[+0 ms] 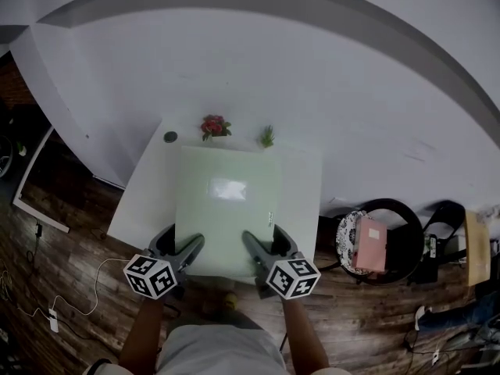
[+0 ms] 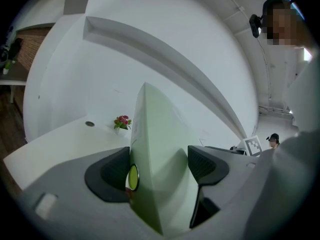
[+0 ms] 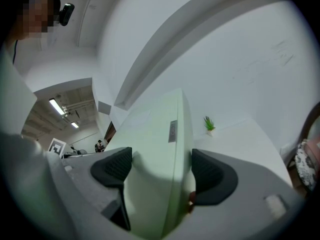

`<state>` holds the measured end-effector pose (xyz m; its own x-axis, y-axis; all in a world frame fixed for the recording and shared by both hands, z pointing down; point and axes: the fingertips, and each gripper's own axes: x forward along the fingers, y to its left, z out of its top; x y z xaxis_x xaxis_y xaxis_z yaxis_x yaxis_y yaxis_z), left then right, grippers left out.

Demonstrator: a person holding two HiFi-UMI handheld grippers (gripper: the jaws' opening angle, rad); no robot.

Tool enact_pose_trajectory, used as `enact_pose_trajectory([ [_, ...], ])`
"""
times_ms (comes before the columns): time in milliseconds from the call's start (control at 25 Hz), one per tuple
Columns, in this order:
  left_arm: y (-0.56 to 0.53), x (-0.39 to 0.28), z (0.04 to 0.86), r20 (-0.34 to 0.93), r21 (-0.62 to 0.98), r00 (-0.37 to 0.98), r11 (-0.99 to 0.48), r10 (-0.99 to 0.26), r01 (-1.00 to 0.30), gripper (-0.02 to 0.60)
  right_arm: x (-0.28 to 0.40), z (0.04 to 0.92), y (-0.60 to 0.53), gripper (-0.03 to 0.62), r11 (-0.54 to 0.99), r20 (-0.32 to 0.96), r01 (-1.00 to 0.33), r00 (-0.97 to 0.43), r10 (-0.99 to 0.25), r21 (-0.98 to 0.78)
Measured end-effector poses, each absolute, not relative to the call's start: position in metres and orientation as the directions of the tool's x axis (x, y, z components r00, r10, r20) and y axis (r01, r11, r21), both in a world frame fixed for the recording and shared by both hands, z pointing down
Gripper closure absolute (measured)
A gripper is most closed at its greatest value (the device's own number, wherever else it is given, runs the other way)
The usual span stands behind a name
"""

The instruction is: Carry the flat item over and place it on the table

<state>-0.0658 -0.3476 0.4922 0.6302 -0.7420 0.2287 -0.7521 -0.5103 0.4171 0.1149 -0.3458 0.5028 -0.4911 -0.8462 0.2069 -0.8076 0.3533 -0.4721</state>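
Pale green flat panel (image 1: 226, 209): over the middle of the white table (image 1: 144, 201), its near edge at or past the table's near edge. Can't tell if it rests yet.

Your left gripper (image 1: 183, 246) and right gripper (image 1: 260, 246) each clamp that near edge, pads tight on both faces.

Red flowers (image 1: 215, 126) and a small green plant (image 1: 268, 137) stand at the far edge, just beyond the panel.

Judgement: carry about done. Left: settle it flat, let go.
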Motion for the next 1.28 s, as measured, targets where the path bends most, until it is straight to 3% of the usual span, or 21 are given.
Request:
enact_pose_trajectory([
  [1280, -0.421, -0.071, 0.539, 0.317, 0.479, 0.693, -0.522, -0.648, -0.706, 0.209, 0.107, 0.549, -0.401, 0.226, 0.238, 0.332, -0.830, -0.441, -0.834, -0.504],
])
